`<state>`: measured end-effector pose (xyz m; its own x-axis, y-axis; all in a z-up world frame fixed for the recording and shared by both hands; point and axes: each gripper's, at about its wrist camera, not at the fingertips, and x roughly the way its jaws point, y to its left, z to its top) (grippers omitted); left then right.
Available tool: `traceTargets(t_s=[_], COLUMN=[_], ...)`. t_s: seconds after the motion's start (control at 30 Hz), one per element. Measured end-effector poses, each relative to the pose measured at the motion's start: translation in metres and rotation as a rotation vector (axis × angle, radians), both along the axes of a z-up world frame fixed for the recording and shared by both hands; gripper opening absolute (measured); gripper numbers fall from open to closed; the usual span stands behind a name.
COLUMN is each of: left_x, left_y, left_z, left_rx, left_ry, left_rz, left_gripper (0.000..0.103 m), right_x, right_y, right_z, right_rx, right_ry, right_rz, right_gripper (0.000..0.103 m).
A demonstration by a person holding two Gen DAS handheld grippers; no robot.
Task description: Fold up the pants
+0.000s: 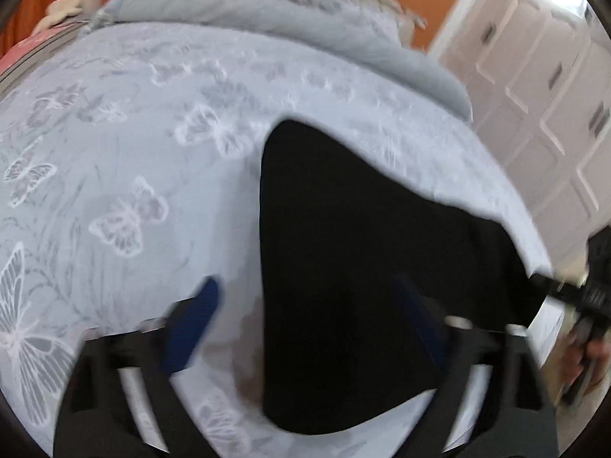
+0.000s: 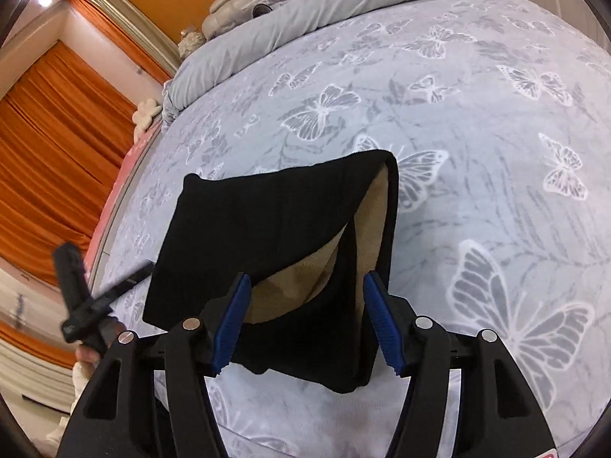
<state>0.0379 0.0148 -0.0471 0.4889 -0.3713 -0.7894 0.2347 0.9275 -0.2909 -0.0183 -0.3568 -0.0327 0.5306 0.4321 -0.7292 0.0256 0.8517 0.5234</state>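
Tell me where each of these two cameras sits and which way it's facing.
Left wrist: on the left tool, angled down at the black pants on the butterfly bedspread; the right tool and a hand show at right.
Right wrist: on the right tool, looking down at the pants' tan lining; the left tool shows at left.
Shared: pants, bedspread, grey duvet.

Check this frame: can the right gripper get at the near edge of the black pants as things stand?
Probably yes. The right gripper is open, with the pants edge lying on the bedspread between its fingers, and nothing blocks the way.
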Motion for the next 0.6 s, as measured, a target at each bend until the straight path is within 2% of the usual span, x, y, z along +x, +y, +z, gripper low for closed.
traceTargets(t_s=[0.03, 0.07, 0.13, 0.27, 0.33, 0.4, 0.47, 0.5, 0.53, 0.57, 0.6], left_x=[0.001, 0.002, 0.001, -0.005, -0.005, -0.01, -0.017, -0.022, -0.027, -0.031, -0.032], left_y=[-0.002, -0.004, -0.001, 0.034, 0.046, 0.054, 0.054, 0.061, 0.071, 0.075, 0.081], left_z=[-0.009, -0.02, -0.02, -0.018, -0.02, -0.013, 0.004, 0.012, 0.02, 0.026, 0.031], left_rx=[0.025, 0.019, 0.021, -0.073, -0.093, -0.129, -0.125, -0.119, -0.12, -0.122, -0.116], left_ry=[0.029, 0.057, 0.031, 0.06, 0.064, 0.036, -0.027, -0.068, -0.107, -0.131, -0.151], left_rz=[-0.035, -0.049, -0.05, 0.001, 0.004, 0.004, 0.011, 0.03, 0.06, 0.082, 0.111], left_gripper=[0.038, 0.038, 0.033, 0.031, 0.039, 0.04, 0.051, 0.067, 0.077, 0.079, 0.08], right_x=[-0.001, -0.001, 0.001, -0.012, -0.015, -0.015, -0.021, -0.027, -0.034, -0.04, -0.044], right_y=[-0.001, -0.001, -0.001, 0.0, 0.008, 0.015, 0.021, 0.031, 0.049, 0.071, 0.097], right_z=[-0.001, -0.002, -0.006, 0.001, 0.004, 0.004, 0.016, 0.026, 0.036, 0.043, 0.045], right_rx=[-0.005, -0.023, -0.072, -0.01, -0.013, -0.082, -0.116, -0.099, -0.076, -0.076, -0.094], right_ry=[-0.001, 0.002, 0.022, -0.016, -0.037, -0.041, -0.11, -0.17, -0.239, -0.285, -0.311], right_rz=[-0.002, -0.005, -0.013, -0.001, 0.049, 0.046, 0.026, 0.076, 0.167, 0.261, 0.351], right_gripper=[0.06, 0.06, 0.06, 0.06, 0.067, 0.068, 0.069, 0.063, 0.058, 0.046, 0.04])
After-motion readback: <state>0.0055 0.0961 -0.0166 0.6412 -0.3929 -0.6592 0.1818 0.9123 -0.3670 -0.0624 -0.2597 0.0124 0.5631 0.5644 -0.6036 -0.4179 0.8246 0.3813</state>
